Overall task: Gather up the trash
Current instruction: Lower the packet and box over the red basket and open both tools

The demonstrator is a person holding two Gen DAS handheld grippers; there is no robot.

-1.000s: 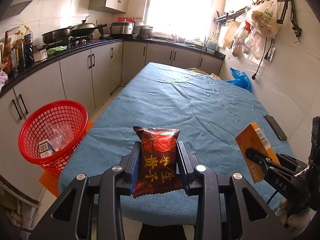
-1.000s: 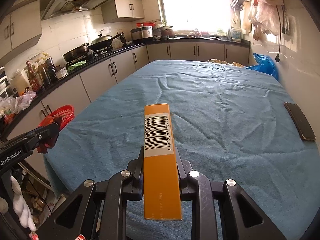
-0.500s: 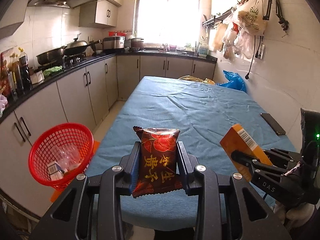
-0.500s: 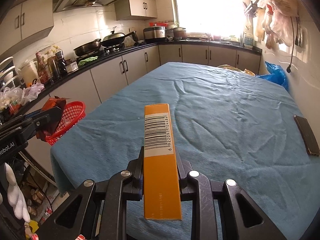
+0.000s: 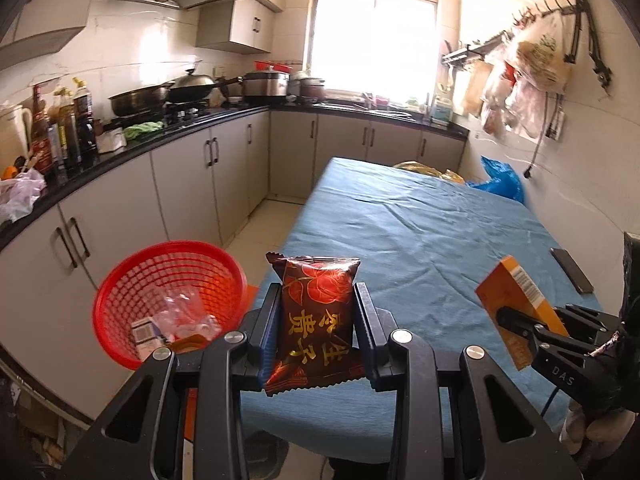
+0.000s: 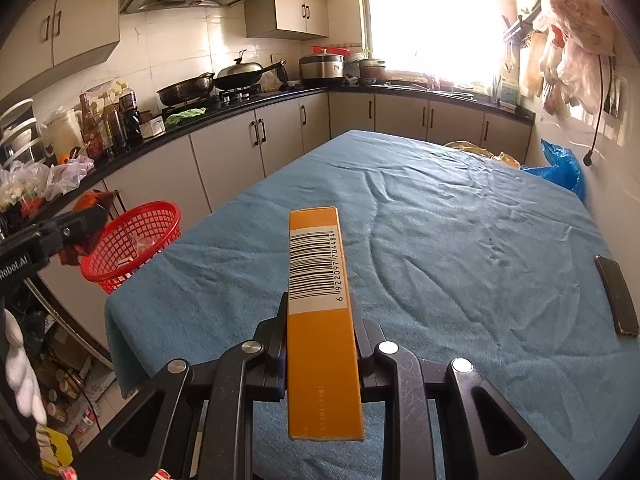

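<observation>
Now both tools have lifted clear of the blue-clothed table (image 5: pixel 420 240): the left gripper (image 5: pixel 316 320) pinches a dark red foil snack packet (image 5: pixel 316 312), the right gripper (image 6: pixel 320 340) clamps a slim orange cardboard box (image 6: pixel 320 320). The red mesh basket (image 5: pixel 168 280) has drawn nearer at lower left, so dropping comes next.

Glossy foil snack packet (image 5: pixel 316 320), matt cardboard orange box (image 6: pixel 322 320), rough, wrinkled blue cloth (image 6: pixel 440 240), and beside that cloth, a shiny red plastic basket (image 5: pixel 168 280).
</observation>
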